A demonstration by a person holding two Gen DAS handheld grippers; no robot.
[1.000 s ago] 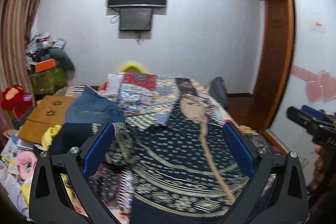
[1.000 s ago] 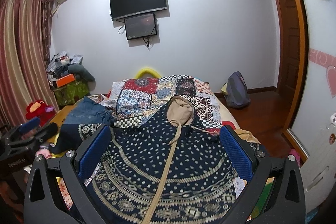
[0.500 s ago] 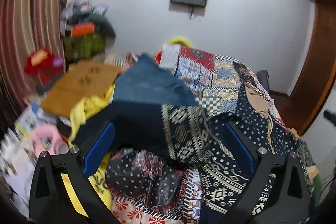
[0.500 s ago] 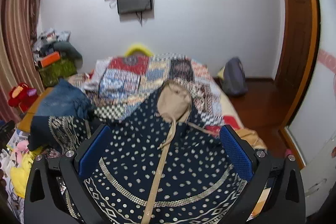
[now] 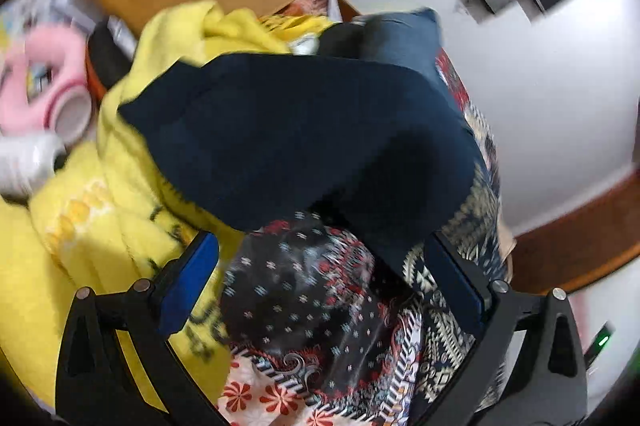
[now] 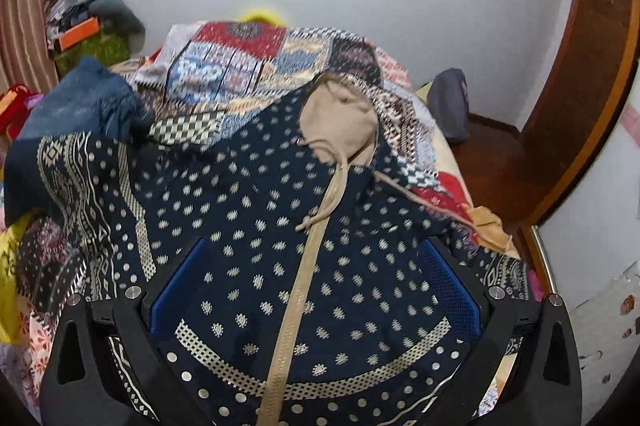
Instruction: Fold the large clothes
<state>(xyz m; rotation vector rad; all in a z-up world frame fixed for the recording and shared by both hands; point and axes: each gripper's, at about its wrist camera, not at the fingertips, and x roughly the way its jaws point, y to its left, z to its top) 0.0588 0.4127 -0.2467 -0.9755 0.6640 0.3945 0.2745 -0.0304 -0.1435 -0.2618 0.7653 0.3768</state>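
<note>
Both wrist views look closely down on the navy garment (image 6: pixel 280 194).

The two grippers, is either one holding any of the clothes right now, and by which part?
Neither holds anything. The left gripper is open over the navy patterned garment; the right gripper is open above its dotted middle.

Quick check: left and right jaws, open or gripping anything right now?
Left gripper: open, holding nothing, above the folded-over navy sleeve.
Right gripper: open, holding nothing, over the navy dotted garment.
</note>
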